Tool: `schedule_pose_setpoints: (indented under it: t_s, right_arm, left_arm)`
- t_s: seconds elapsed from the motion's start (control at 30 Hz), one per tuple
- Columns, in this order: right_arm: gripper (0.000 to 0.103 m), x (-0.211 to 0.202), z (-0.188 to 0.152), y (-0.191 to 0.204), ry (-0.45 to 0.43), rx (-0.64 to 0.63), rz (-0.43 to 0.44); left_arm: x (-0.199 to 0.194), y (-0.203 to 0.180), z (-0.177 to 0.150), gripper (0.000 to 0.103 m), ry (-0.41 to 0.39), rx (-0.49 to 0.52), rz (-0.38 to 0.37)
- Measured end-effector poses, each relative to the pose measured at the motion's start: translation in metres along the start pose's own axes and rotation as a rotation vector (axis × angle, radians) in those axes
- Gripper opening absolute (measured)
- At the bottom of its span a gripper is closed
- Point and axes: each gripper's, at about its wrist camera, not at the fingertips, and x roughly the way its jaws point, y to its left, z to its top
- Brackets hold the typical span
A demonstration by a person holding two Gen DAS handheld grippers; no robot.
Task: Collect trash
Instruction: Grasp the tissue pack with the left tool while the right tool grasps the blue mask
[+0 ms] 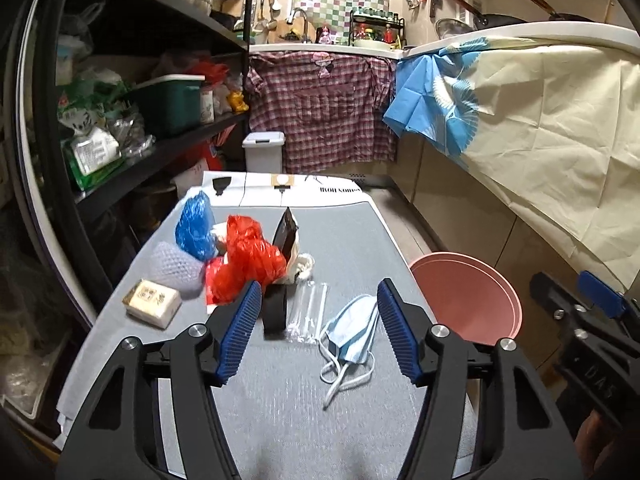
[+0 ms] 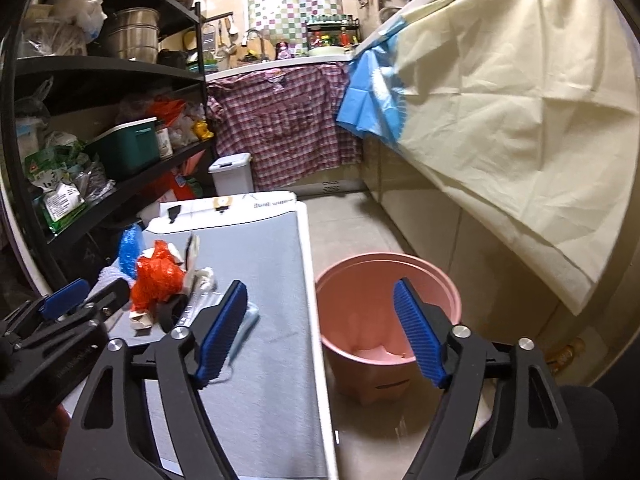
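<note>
Trash lies on a grey table: a blue face mask, a clear plastic wrapper, a red plastic bag, a blue bag, bubble wrap, a small beige box and a black packet. A pink bucket stands on the floor right of the table. My left gripper is open and empty above the mask and wrapper. My right gripper is open and empty, over the table edge and the bucket; the bucket also shows in the left wrist view.
A black shelf rack full of goods stands left of the table. A white lidded bin sits beyond the table. A cloth-draped counter runs along the right. Tiled floor lies between table and counter.
</note>
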Motion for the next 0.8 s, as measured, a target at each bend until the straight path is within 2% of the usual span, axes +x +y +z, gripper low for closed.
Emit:
schedule_pose_setpoints:
  t_s: [0.23, 0.27, 0.3, 0.33, 0.5, 0.63, 0.8]
  right_arm:
    - [0.059, 0.014, 0.003, 0.019, 0.009, 0.014, 0.021]
    - [0.057, 0.019, 0.004, 0.019, 0.015, 0.031, 0.024]
    - [0.055, 0.023, 0.005, 0.02, 0.021, 0.045, 0.026]
    - [0.053, 0.027, 0.006, 0.021, 0.027, 0.054, 0.027]
    - [0.045, 0.051, 0.01, 0.031, 0.051, 0.065, 0.064]
    - [0.044, 0.078, 0.007, 0.04, 0.099, 0.063, 0.11]
    - [0.046, 0.111, -0.005, 0.046, 0.171, 0.11, 0.164]
  left_arm:
    - [0.005, 0.013, -0.003, 0.054, 0.018, -0.015, -0.013]
    - [0.009, 0.017, -0.005, 0.052, 0.031, -0.019, -0.012]
    - [0.011, 0.019, -0.007, 0.043, 0.041, -0.022, -0.012]
    - [0.014, 0.022, -0.009, 0.04, 0.051, -0.024, -0.01]
    - [0.027, 0.041, -0.016, 0.034, 0.086, -0.066, -0.003]
    - [0.041, 0.059, -0.021, 0.034, 0.115, -0.103, 0.038]
    - [0.056, 0.097, -0.024, 0.034, 0.122, -0.177, 0.144]
